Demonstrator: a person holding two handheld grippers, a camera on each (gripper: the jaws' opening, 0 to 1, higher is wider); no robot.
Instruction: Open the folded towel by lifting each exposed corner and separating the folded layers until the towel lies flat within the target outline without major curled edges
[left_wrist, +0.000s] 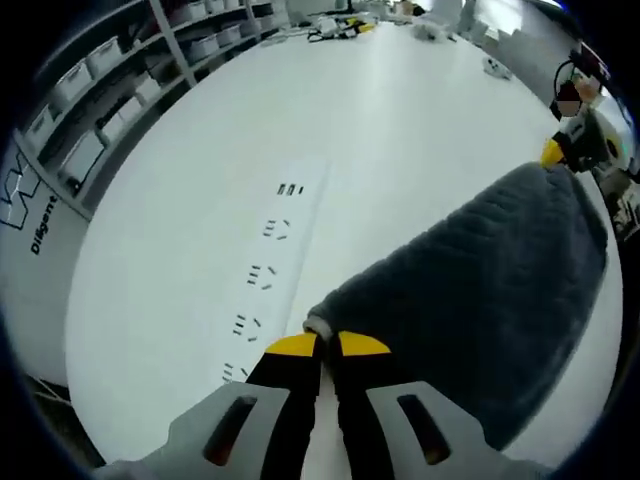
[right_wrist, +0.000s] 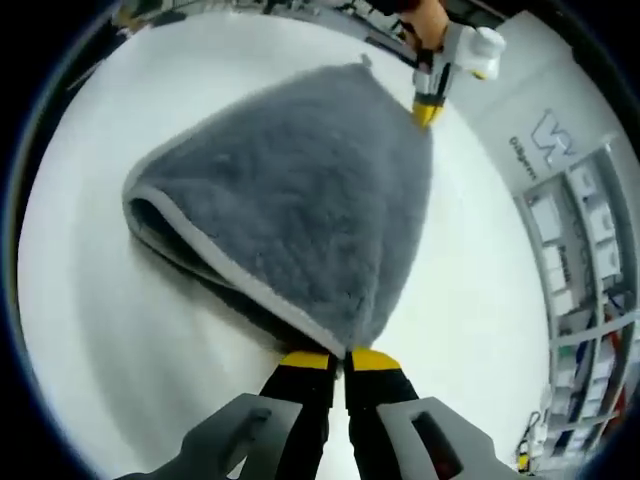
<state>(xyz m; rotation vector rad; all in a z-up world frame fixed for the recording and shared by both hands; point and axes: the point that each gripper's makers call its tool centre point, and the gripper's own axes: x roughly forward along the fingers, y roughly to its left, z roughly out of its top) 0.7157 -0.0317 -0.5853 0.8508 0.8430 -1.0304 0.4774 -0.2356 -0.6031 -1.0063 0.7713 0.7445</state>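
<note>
A grey fluffy towel (left_wrist: 470, 300) hangs stretched between my two grippers above the white table (left_wrist: 300, 130). My left gripper (left_wrist: 327, 345) is shut on one corner of the towel, its yellow tips pinched together. My right gripper (right_wrist: 340, 358) is shut on another corner of the towel (right_wrist: 300, 190), whose pale hemmed edge curves off to the left with a folded layer underneath. Each gripper appears across the cloth in the other view: the right gripper (left_wrist: 553, 152) at the far corner, and the left gripper (right_wrist: 428, 110) at the top edge.
Small black marks (left_wrist: 268, 250) run in a row on the table beside the towel. Shelves with white bins (left_wrist: 90, 90) line one side of the room. Cluttered items (left_wrist: 345, 25) lie at the table's far end. A person's hand (right_wrist: 430, 20) holds the left gripper.
</note>
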